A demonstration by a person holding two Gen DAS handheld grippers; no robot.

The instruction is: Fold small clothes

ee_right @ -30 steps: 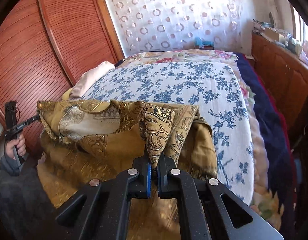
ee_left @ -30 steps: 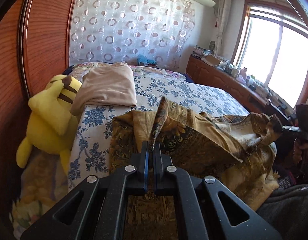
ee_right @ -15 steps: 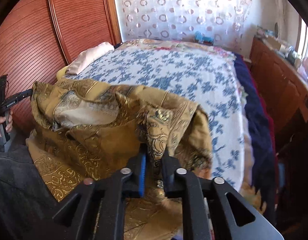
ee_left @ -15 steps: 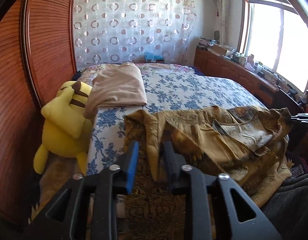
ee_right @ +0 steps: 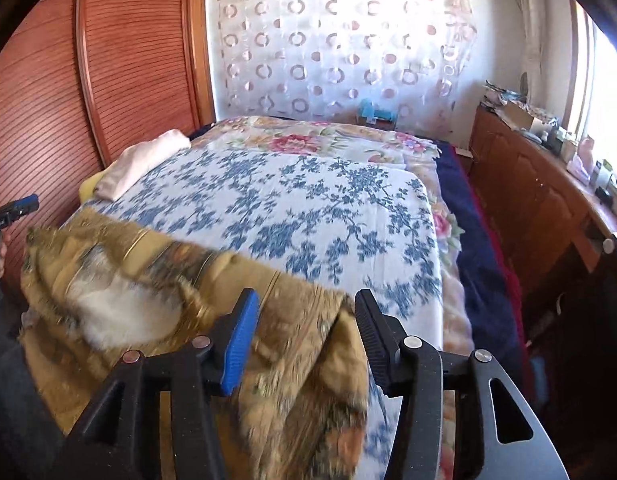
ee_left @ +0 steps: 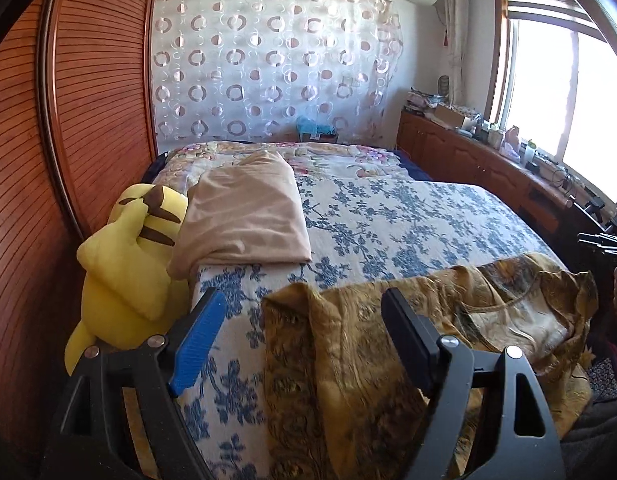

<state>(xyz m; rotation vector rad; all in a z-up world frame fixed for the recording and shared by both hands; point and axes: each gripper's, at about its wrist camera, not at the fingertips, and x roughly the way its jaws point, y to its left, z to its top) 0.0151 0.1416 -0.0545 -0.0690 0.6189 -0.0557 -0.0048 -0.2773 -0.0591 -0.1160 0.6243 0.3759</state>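
Note:
A gold-brown patterned garment (ee_left: 348,360) lies spread over the near edge of the bed (ee_left: 388,216). A pale lining patch shows on its right side. My left gripper (ee_left: 302,298) hovers just above its left part. The jaws are opening wide; cloth lies below and between them, but the pads do not press on it. In the right wrist view the garment (ee_right: 148,280) is motion-blurred. My right gripper (ee_right: 306,298) is over its right corner. Those jaws are opening too, with loose cloth between them and nothing gripped.
A folded beige blanket (ee_left: 244,216) and a yellow plush toy (ee_left: 124,264) sit at the bed's left side, against a wooden wardrobe (ee_left: 68,120). A cluttered wooden cabinet (ee_left: 468,160) runs under the window. A dark blue blanket (ee_right: 476,240) hangs off the bed's right side.
Both grippers went from shut on raised corners of the garment to open. The corners dropped and the garment settled flatter on the bed. Both grippers drew back a little.

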